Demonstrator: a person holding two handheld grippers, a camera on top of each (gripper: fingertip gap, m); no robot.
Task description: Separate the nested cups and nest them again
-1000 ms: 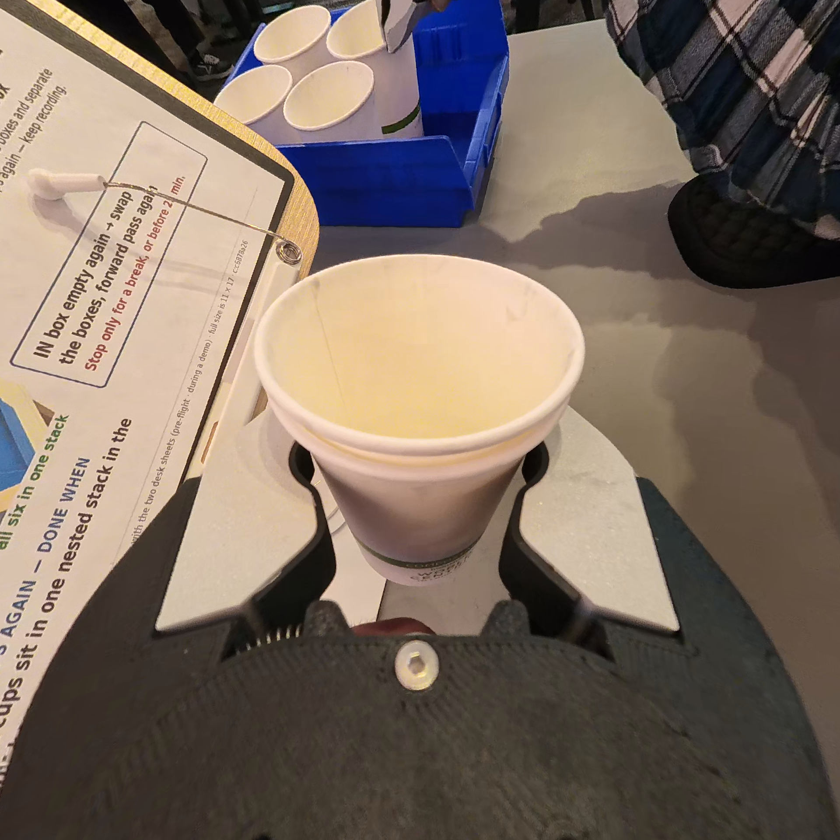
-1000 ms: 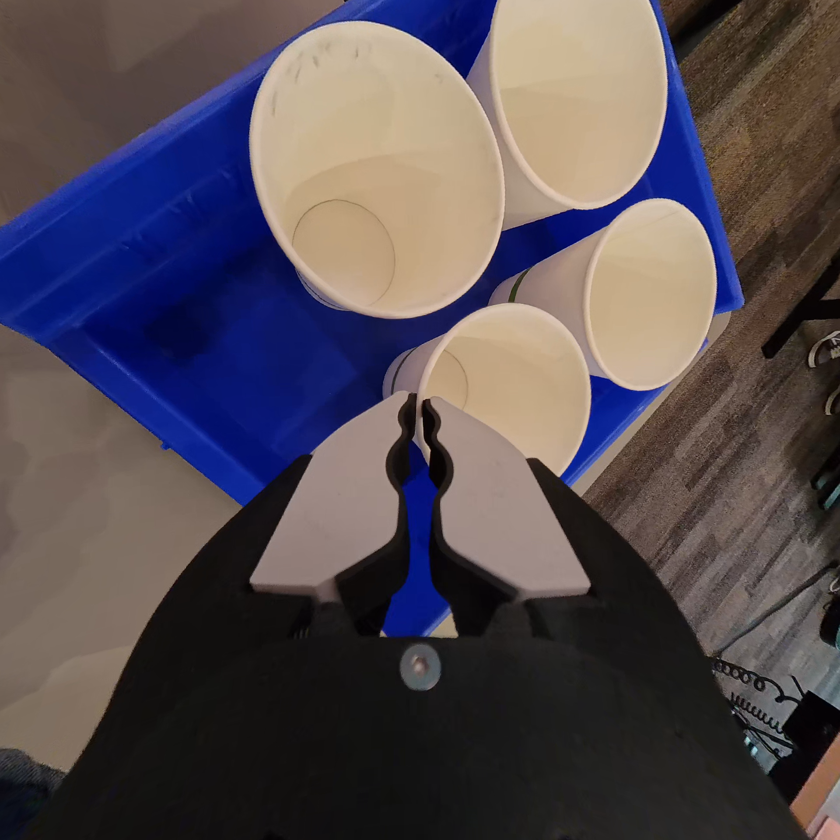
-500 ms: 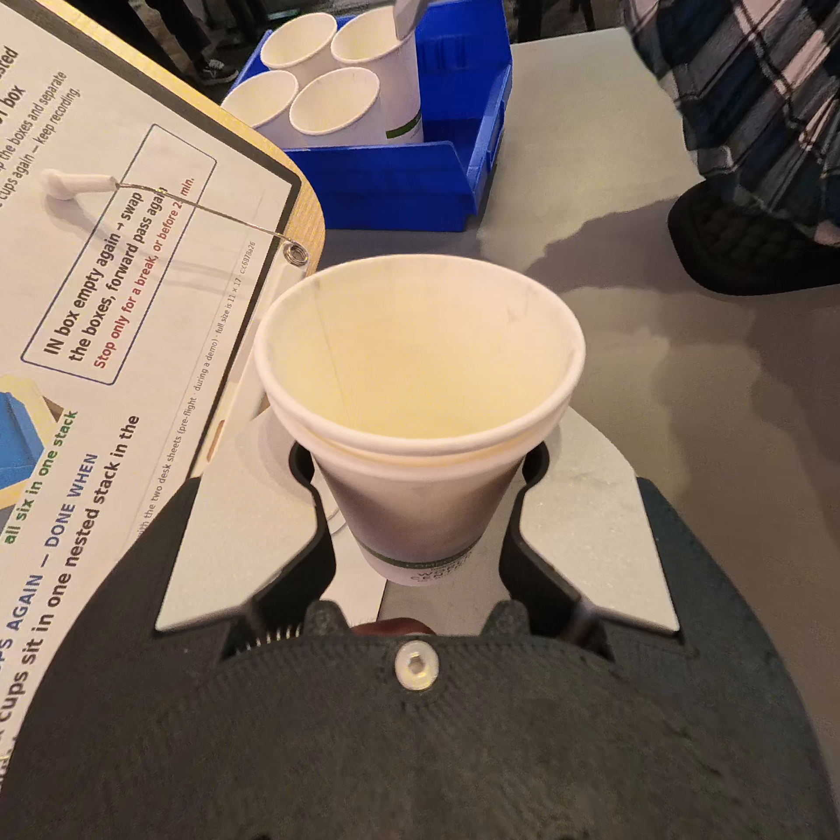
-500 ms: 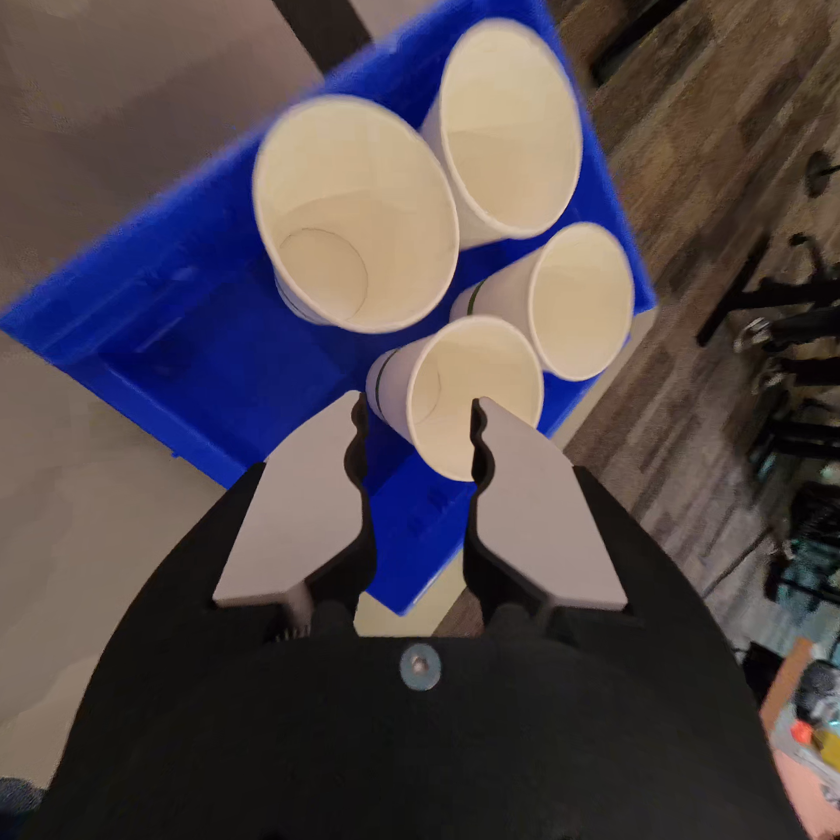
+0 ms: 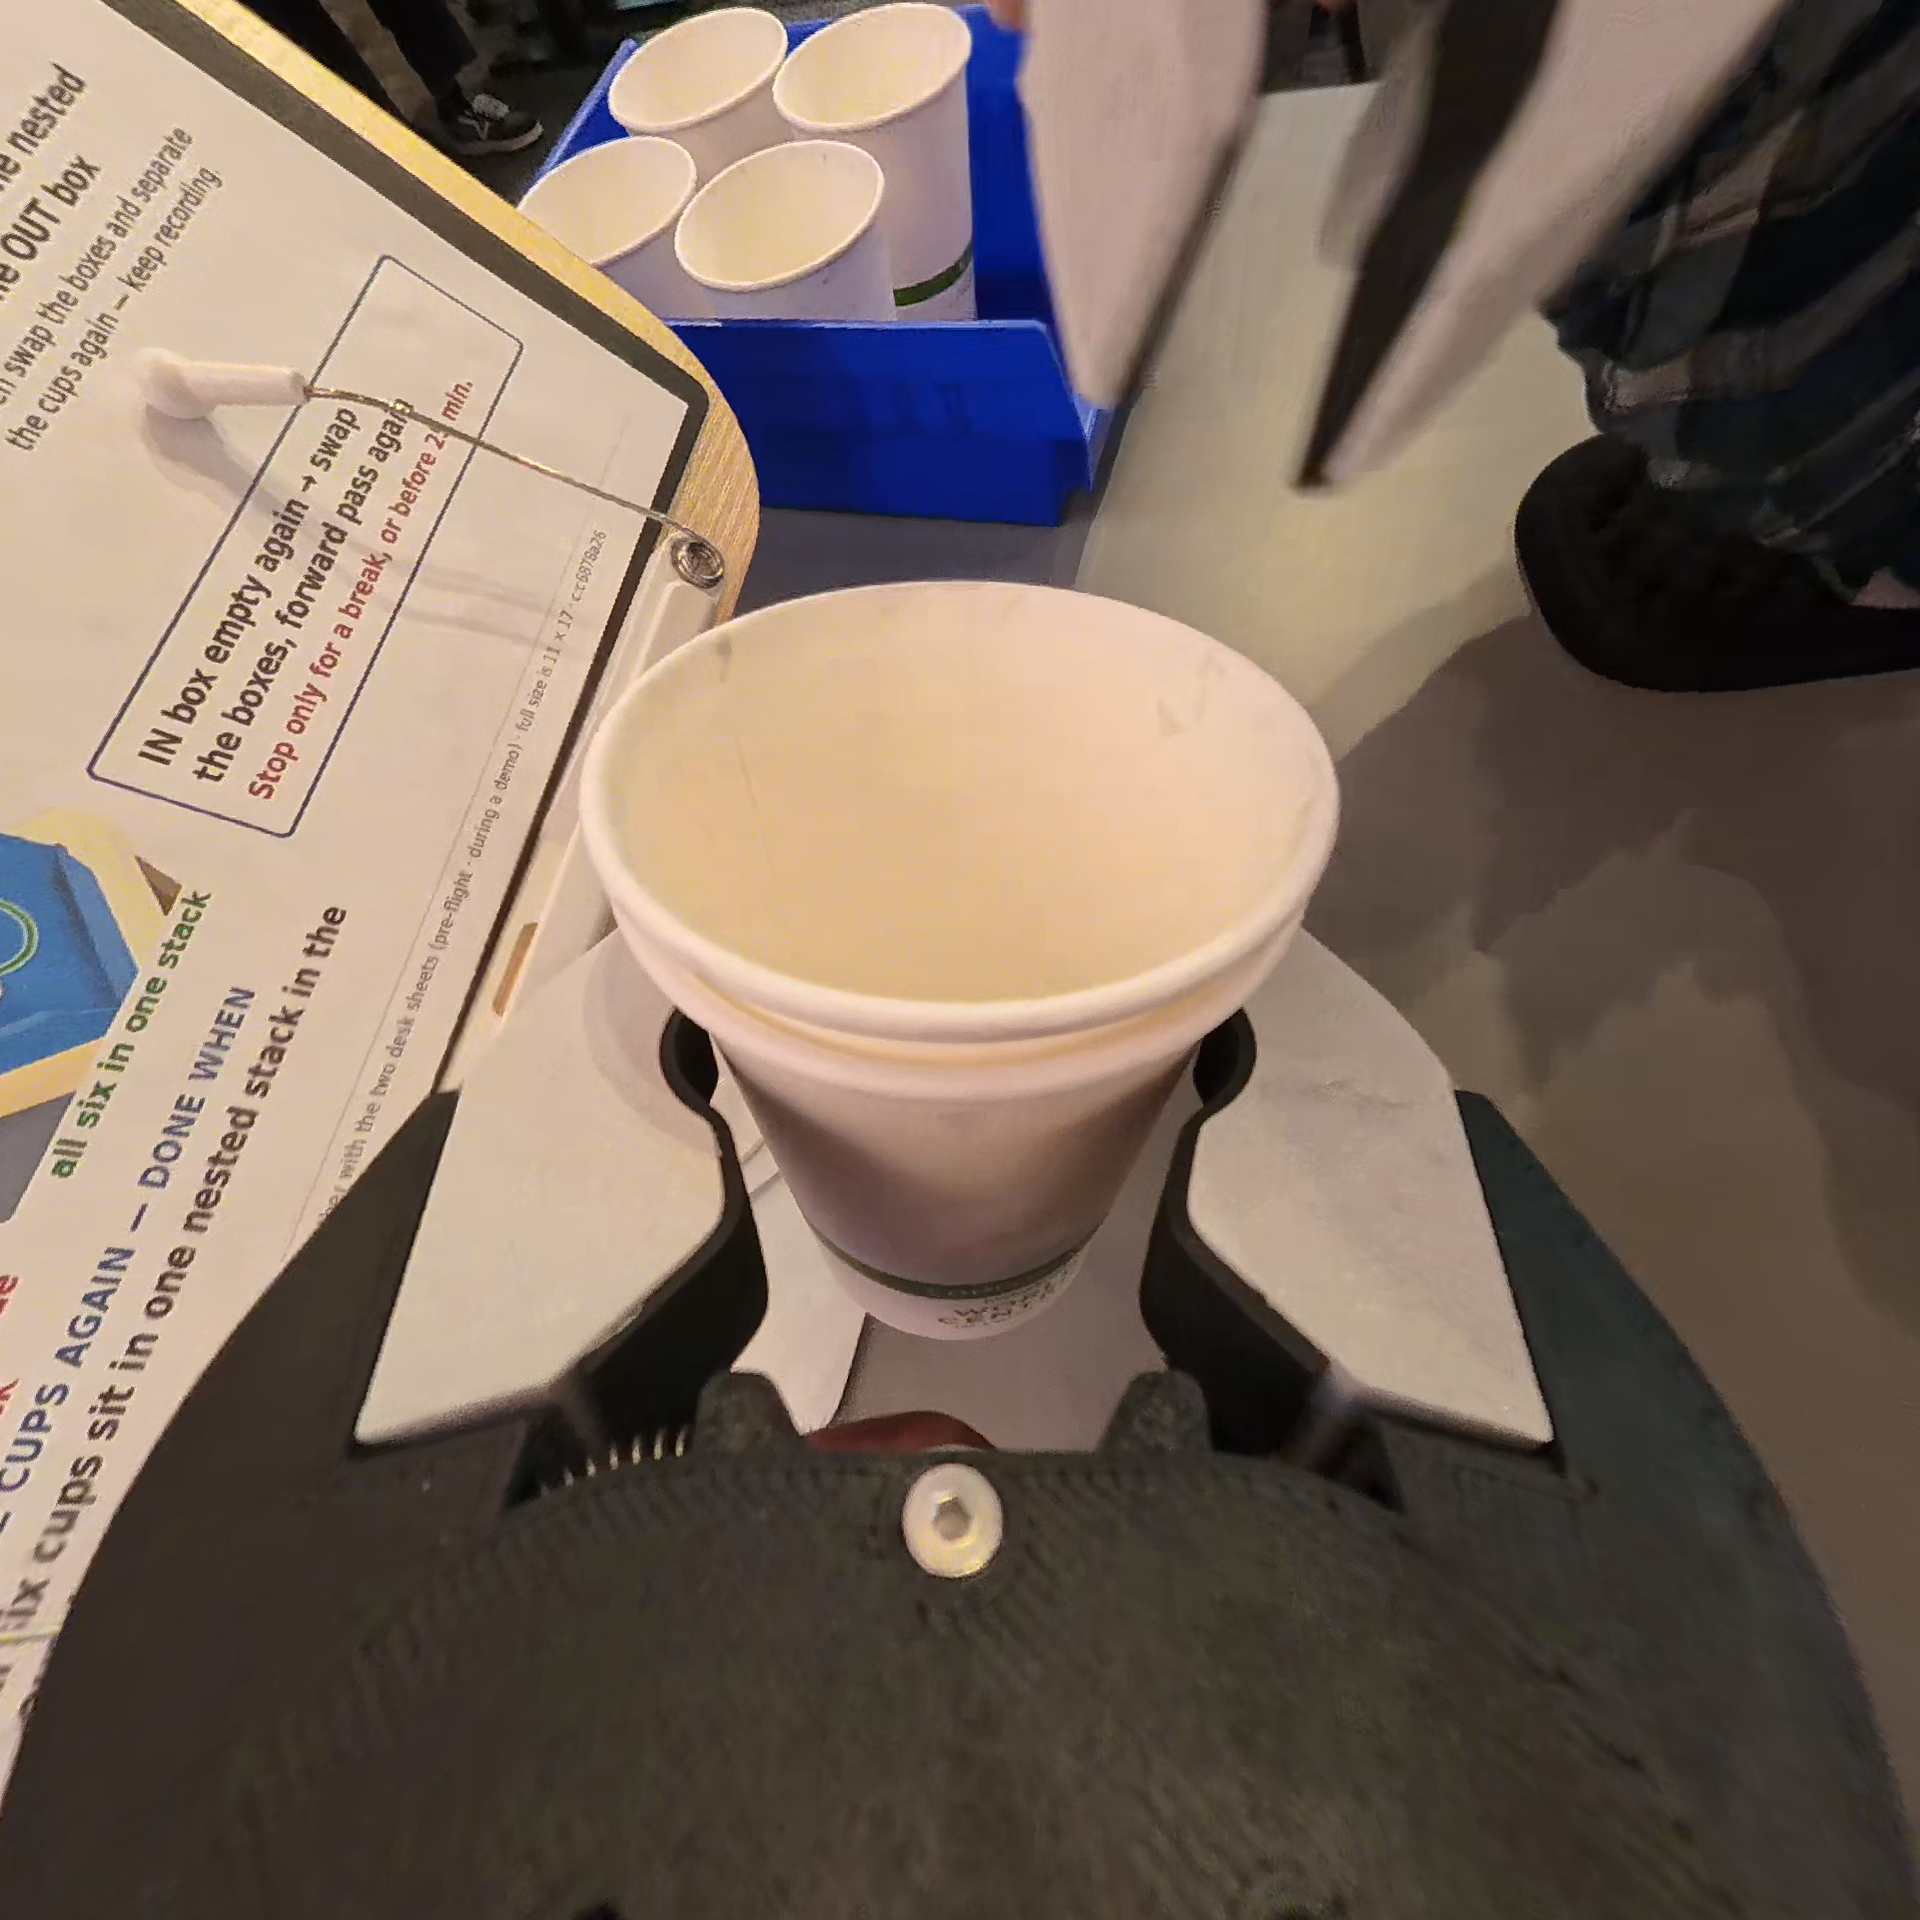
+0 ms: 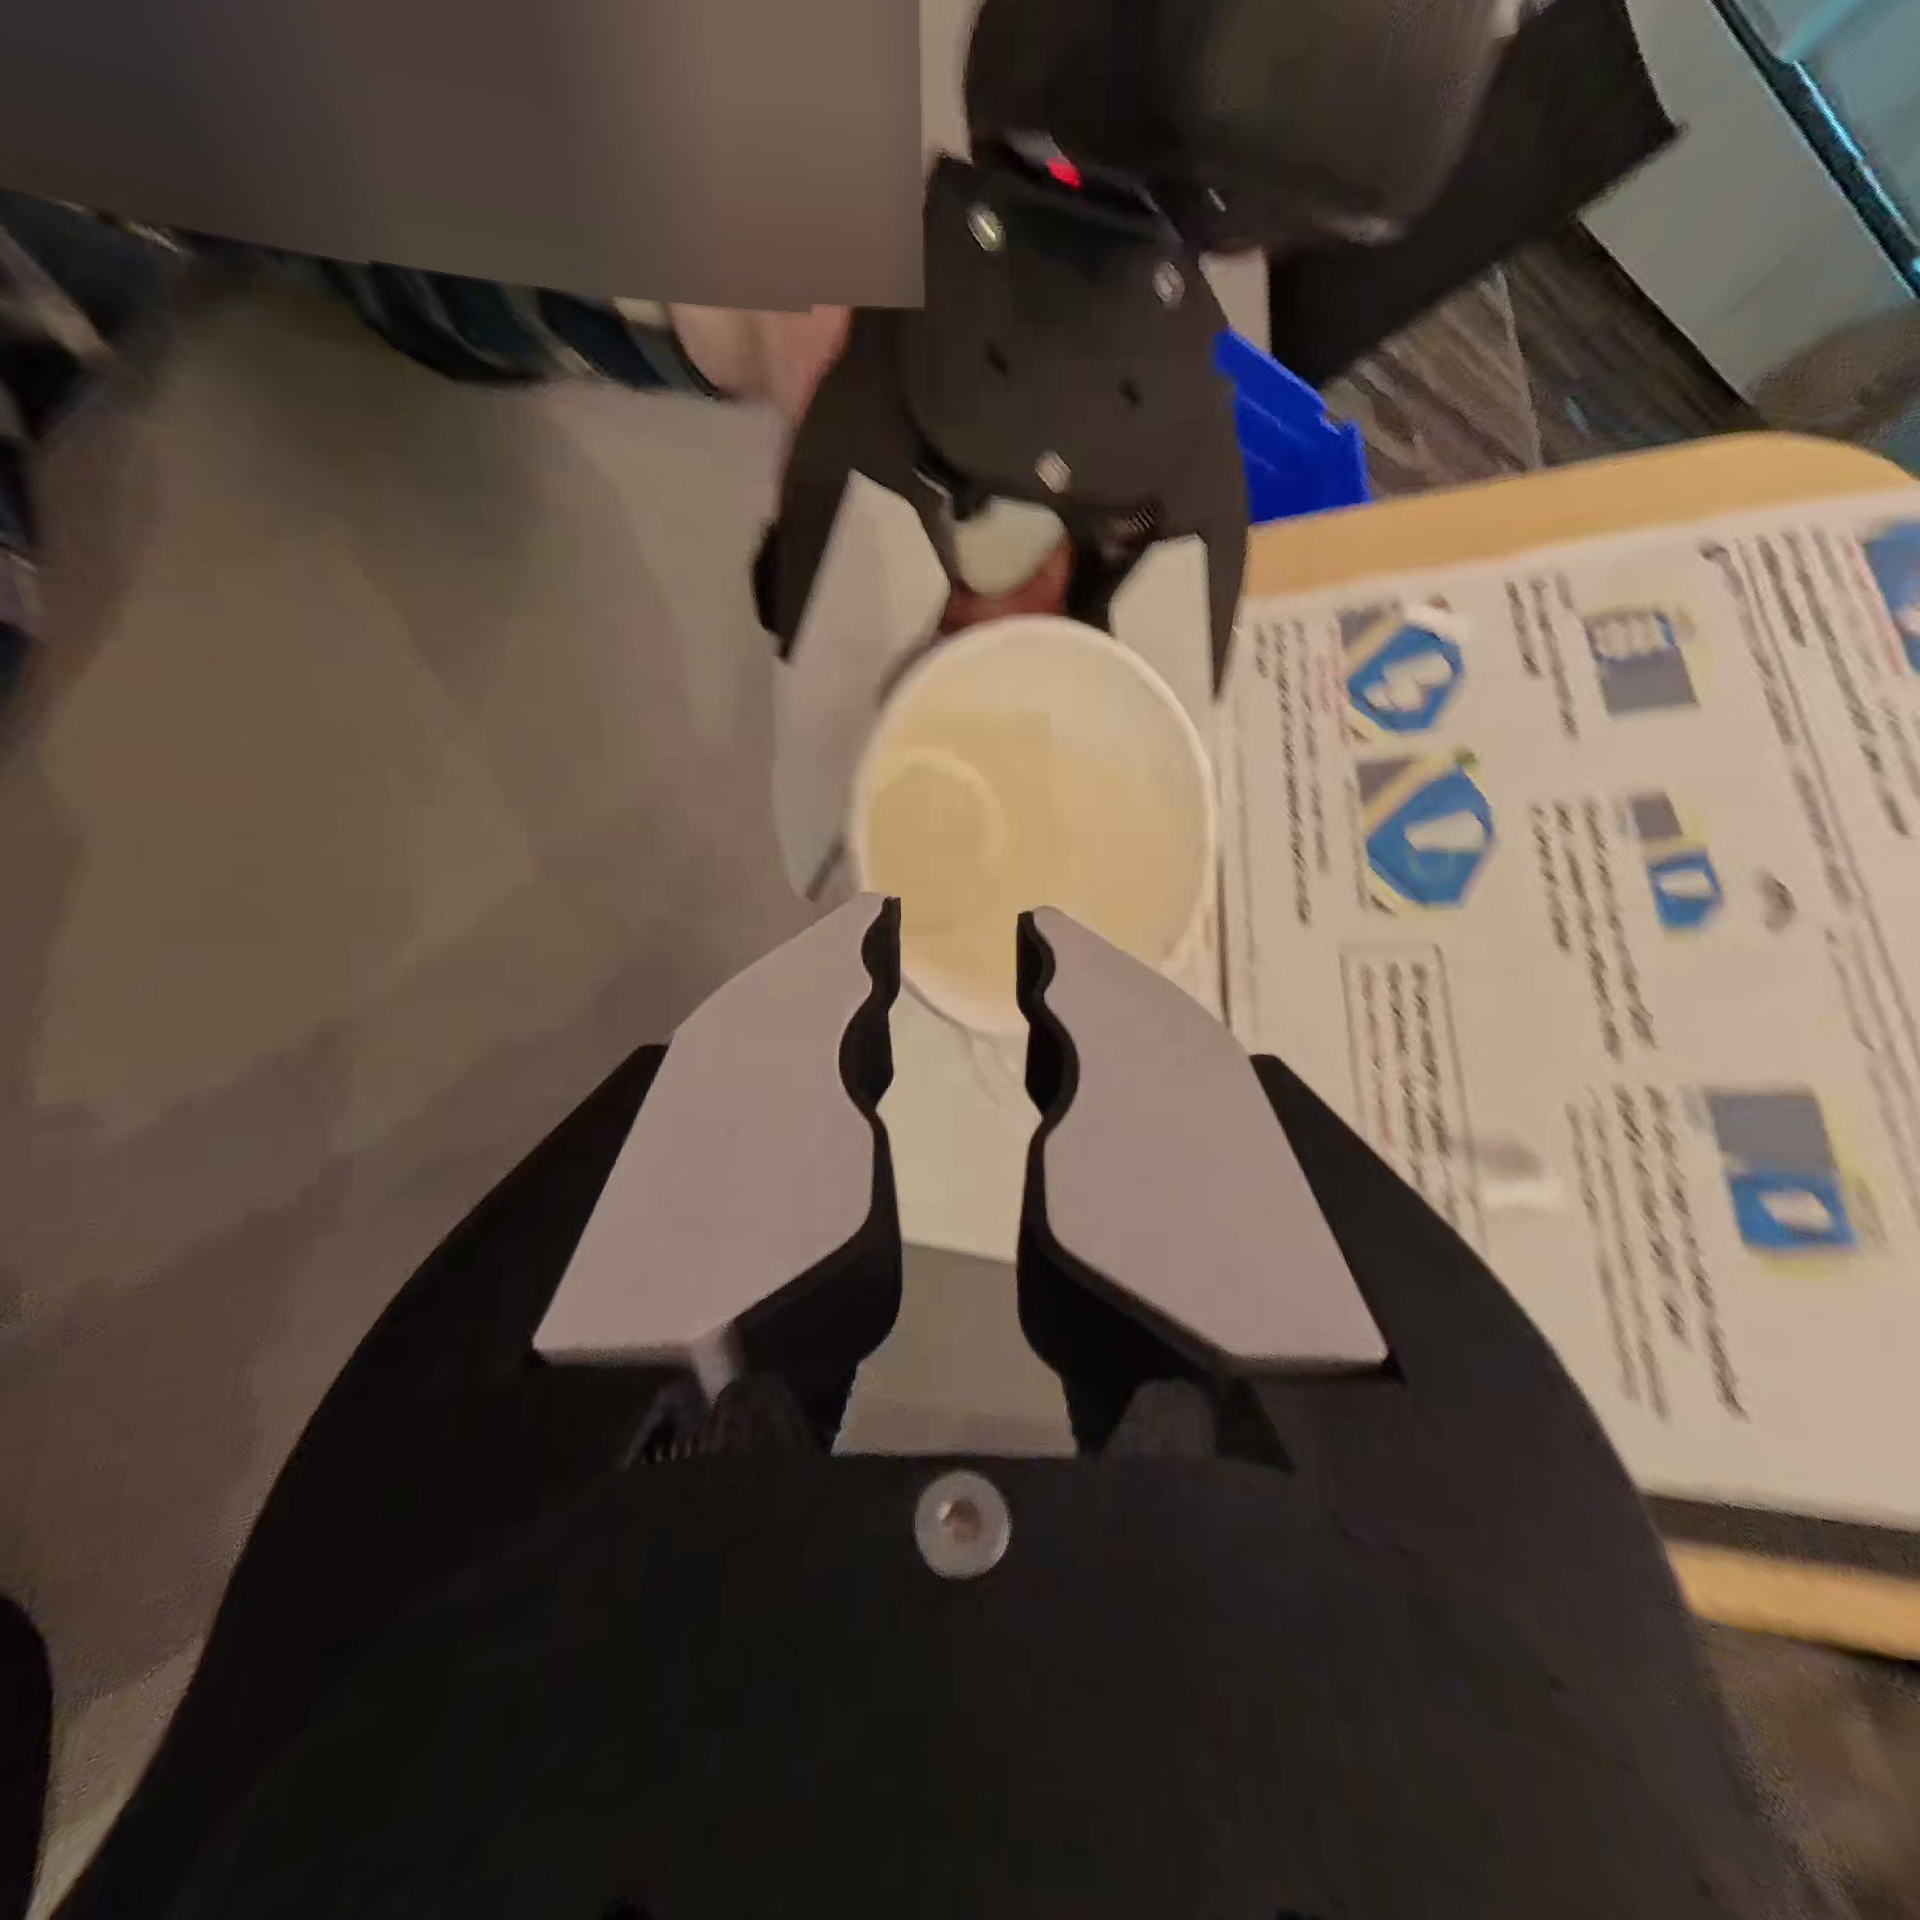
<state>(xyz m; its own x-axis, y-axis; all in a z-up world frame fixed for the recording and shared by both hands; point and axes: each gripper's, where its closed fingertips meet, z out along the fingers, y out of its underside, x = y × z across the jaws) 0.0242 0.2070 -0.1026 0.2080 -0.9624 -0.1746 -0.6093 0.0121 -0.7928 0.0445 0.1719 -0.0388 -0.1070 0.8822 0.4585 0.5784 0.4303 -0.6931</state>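
Observation:
My left gripper (image 5: 956, 1039) is shut on a stack of nested white paper cups (image 5: 956, 852), its pads against the stack's sides below two stacked rims. The stack stays fixed between its fingers. In the right wrist view the same stack (image 6: 1039, 821) shows from above, with the left gripper (image 6: 1003, 623) behind it. My right gripper (image 6: 956, 920) is partly open and empty, its tips just over the near rim of the stack. It shows blurred at the top right of the left wrist view (image 5: 1278, 239).
A blue bin (image 5: 914, 416) at the back holds several separate white cups (image 5: 779, 229). A clipboard with a printed sheet (image 5: 260, 623) lies at the left. A person's plaid sleeve (image 5: 1766, 208) is at the right. A second blue bin (image 6: 1288, 436) stands behind the left gripper. Left tips to right tips: about 7 centimeters.
My right gripper opened off a cup rim in the blue bin, left the cup there, swung over to the held stack and narrowed its jaws. The left gripper kept its hold.

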